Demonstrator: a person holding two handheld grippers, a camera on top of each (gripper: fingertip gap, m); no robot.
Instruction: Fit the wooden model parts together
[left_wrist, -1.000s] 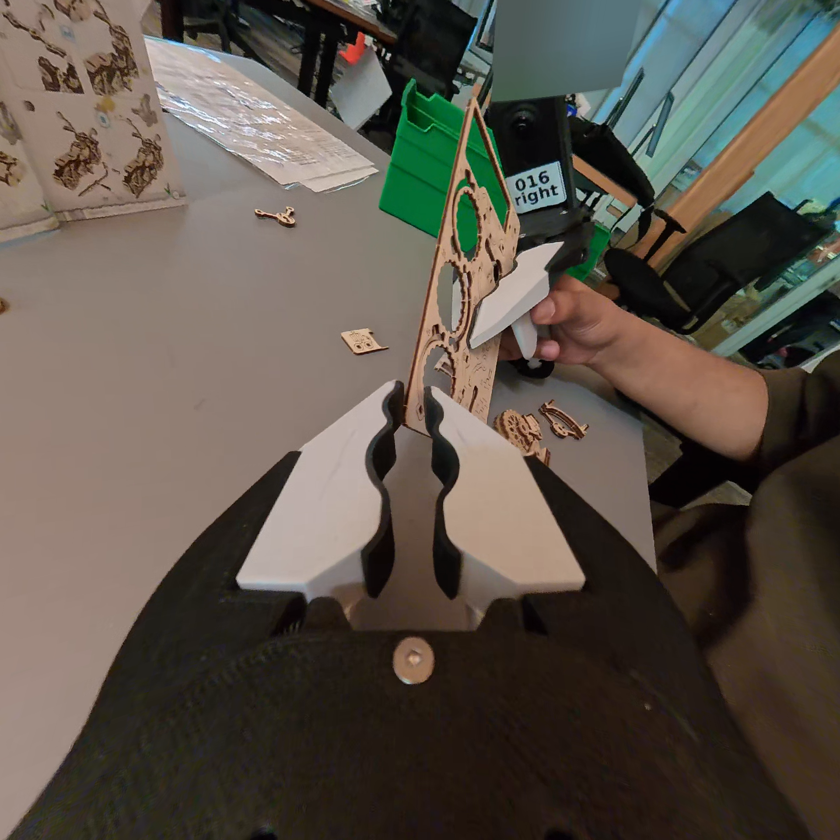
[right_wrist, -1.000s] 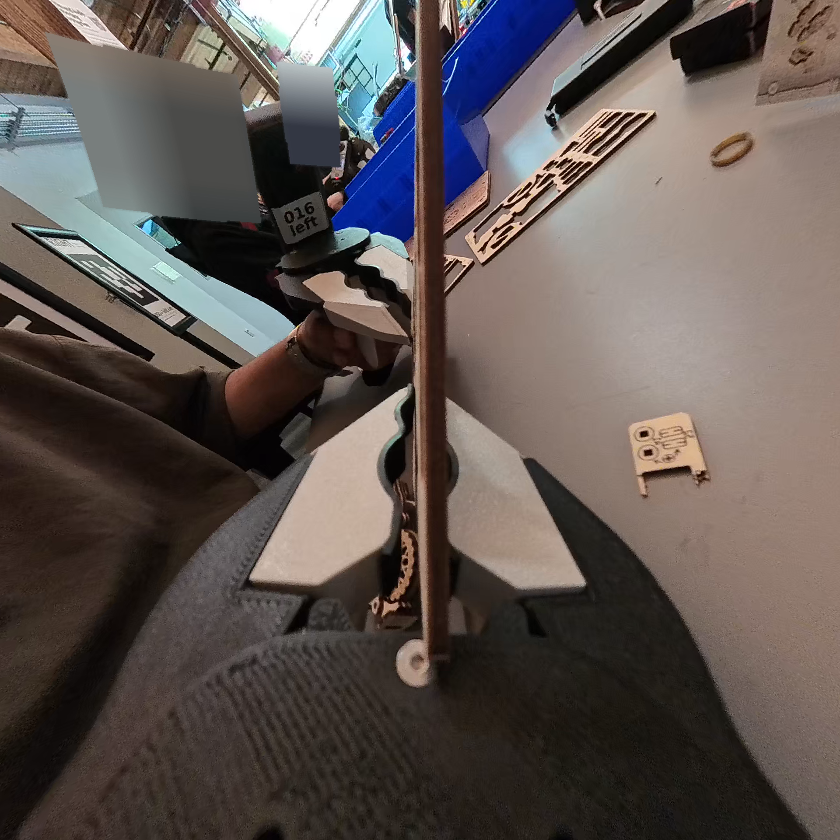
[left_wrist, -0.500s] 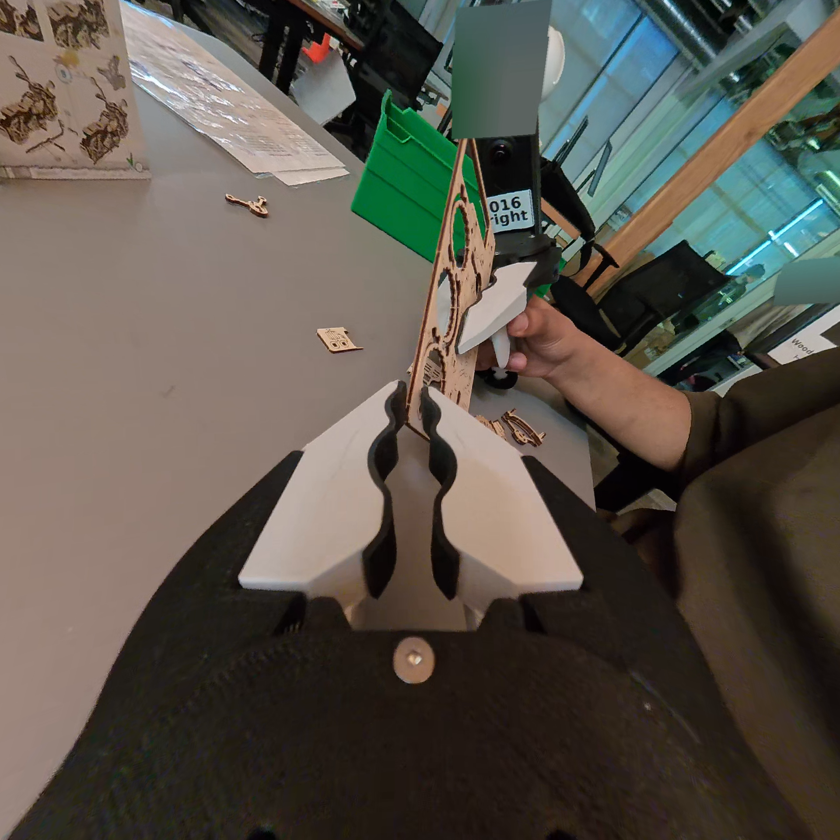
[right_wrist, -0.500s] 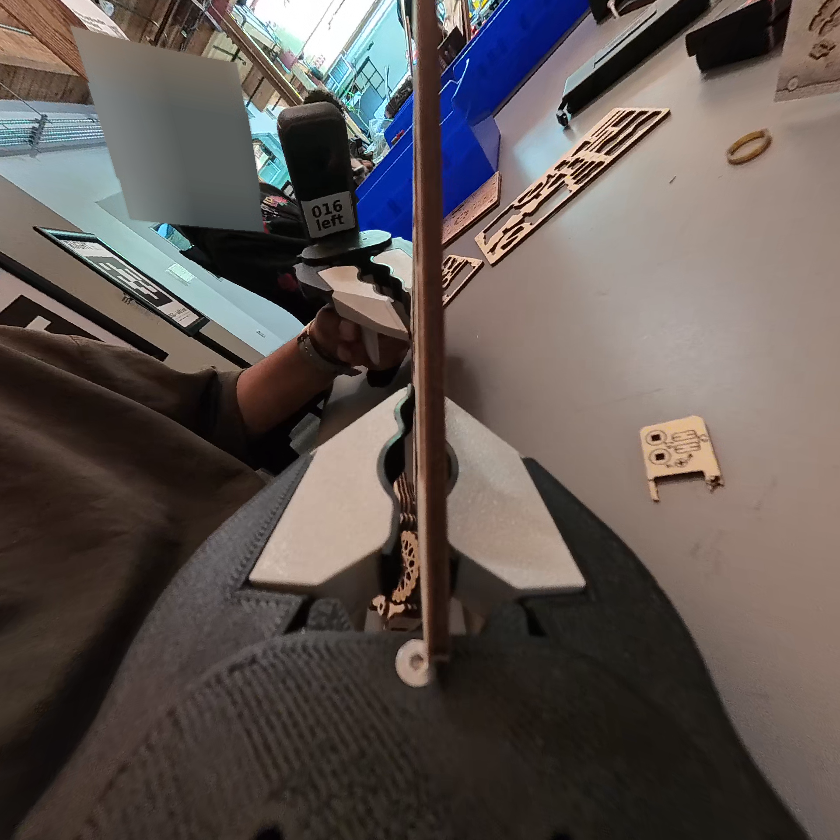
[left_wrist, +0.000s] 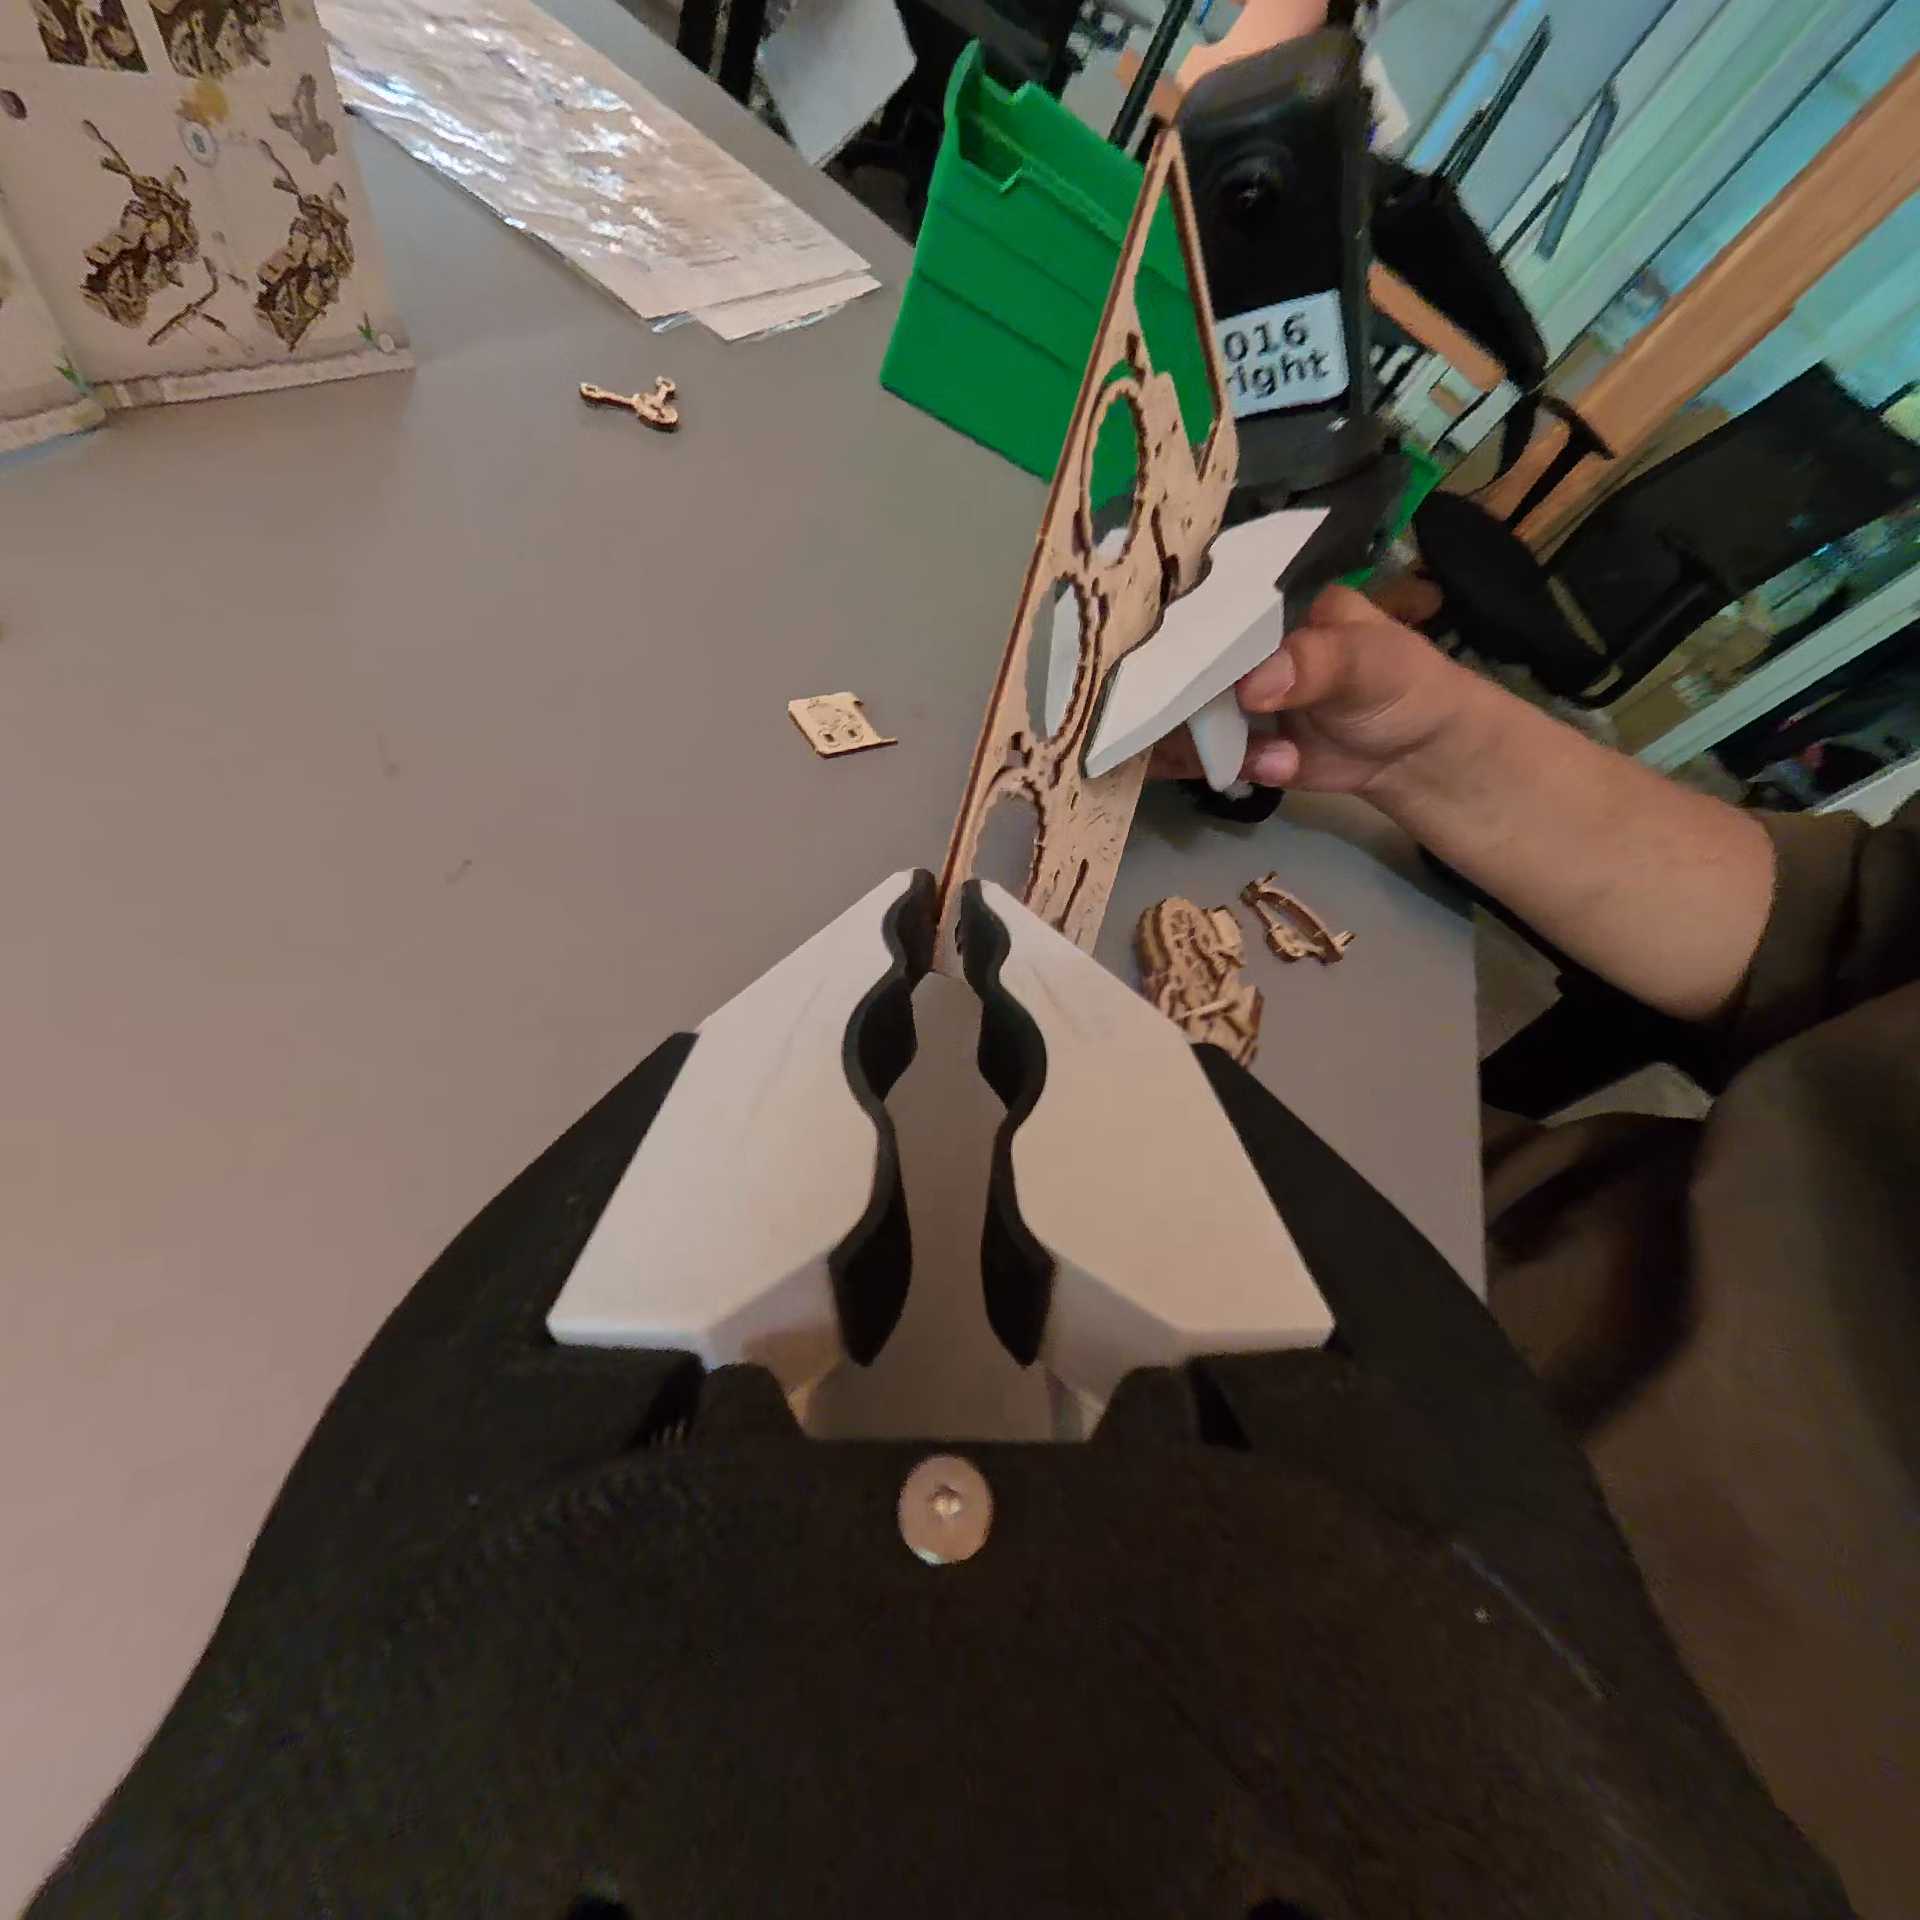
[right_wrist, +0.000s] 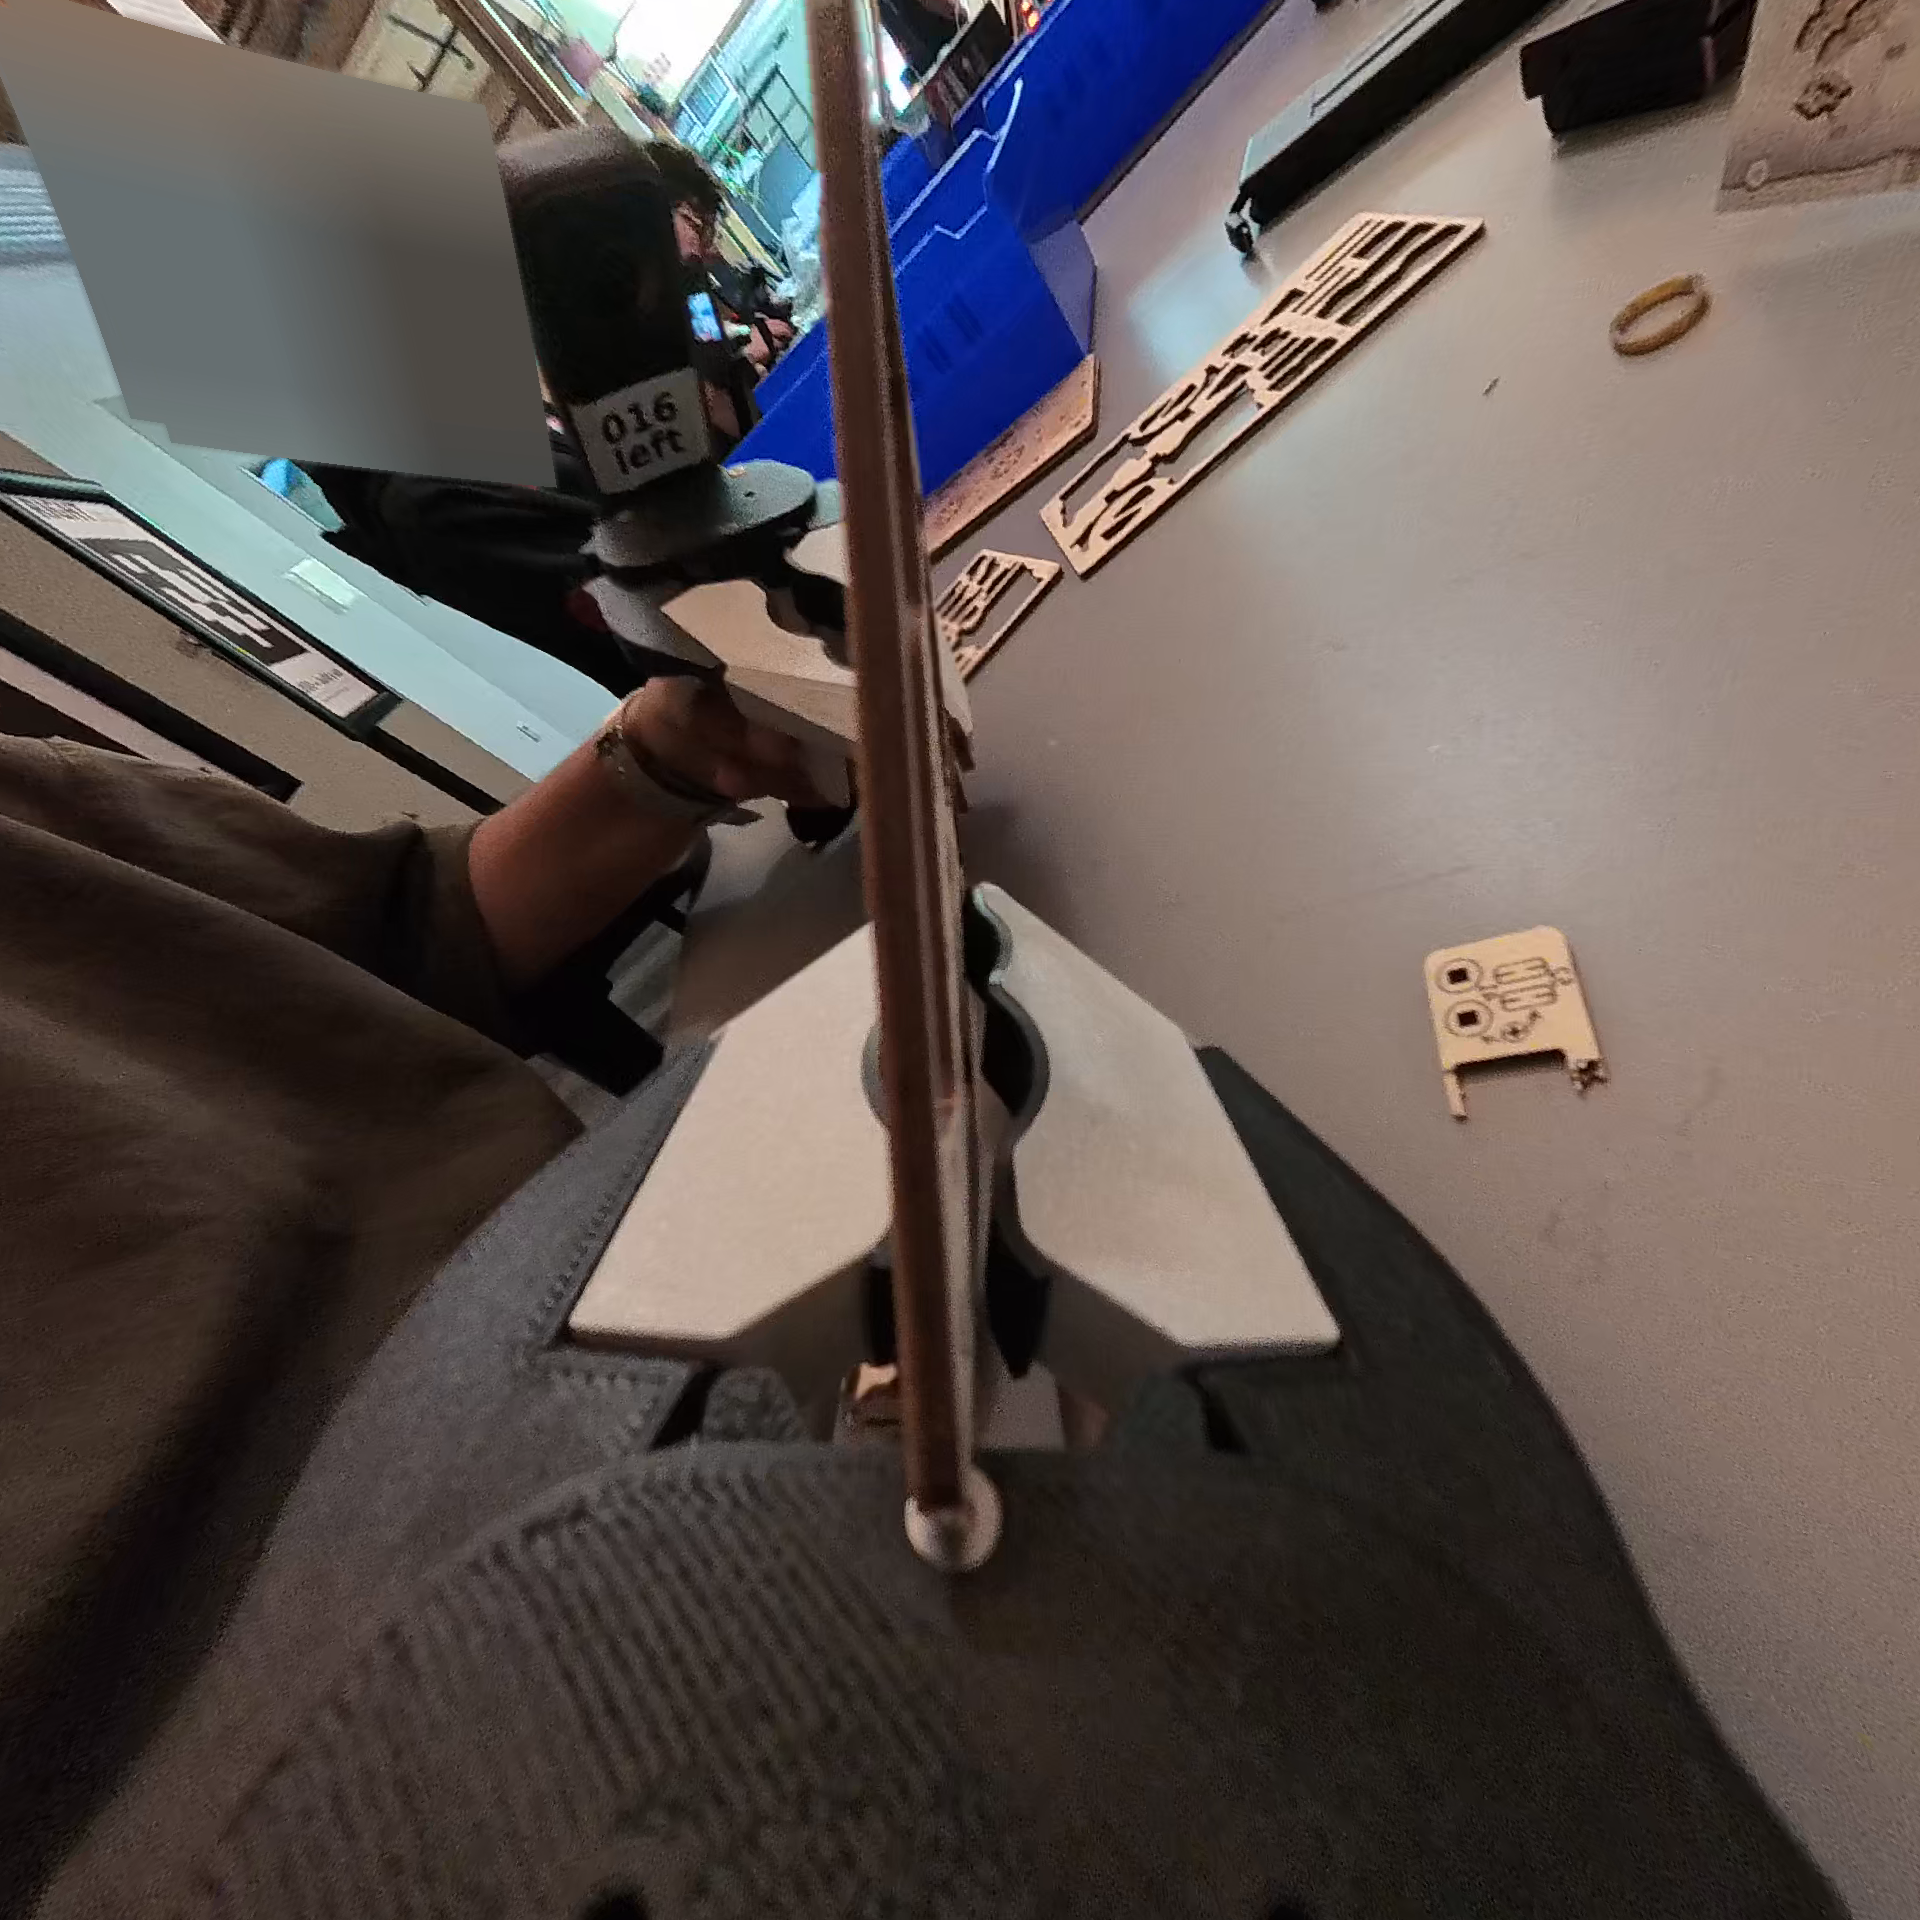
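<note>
A thin laser-cut wooden sheet (left_wrist: 1081, 842) with round cut-outs stands upright over the grey table (left_wrist: 416, 644). My left gripper (left_wrist: 940, 909) is shut on its lower corner. My right gripper (left_wrist: 1081, 748) is shut on the sheet higher up, one finger on each face. In the right wrist view the sheet (right_wrist: 883, 520) shows edge-on and leans slightly left between my right gripper's fingers (right_wrist: 940, 920), and the left gripper (right_wrist: 862, 727) clamps it farther off. A part-built wooden assembly (left_wrist: 1195, 966) and a curved wooden piece (left_wrist: 1294, 925) lie on the table just behind the sheet.
A small wooden card (left_wrist: 840, 724) (right_wrist: 1507, 1013) and a key-shaped piece (left_wrist: 634, 400) lie loose. A green bin (left_wrist: 1018, 312), a printed booklet (left_wrist: 187, 208) and sleeved papers (left_wrist: 603, 197) stand farther back. Emptied wooden frames (right_wrist: 1268, 374), a rubber band (right_wrist: 1659, 315) and blue bins (right_wrist: 966, 281) are on the other side. Some 5 centimetres of space lies between my two pairs of fingers. From the right gripper's tips to the curved wooden piece (left_wrist: 1294, 925) is close to 15 centimetres.
Both grippers keep their hold. The sheet has tilted a little to the left between the right gripper's fingers, and the left view has swung slightly.
</note>
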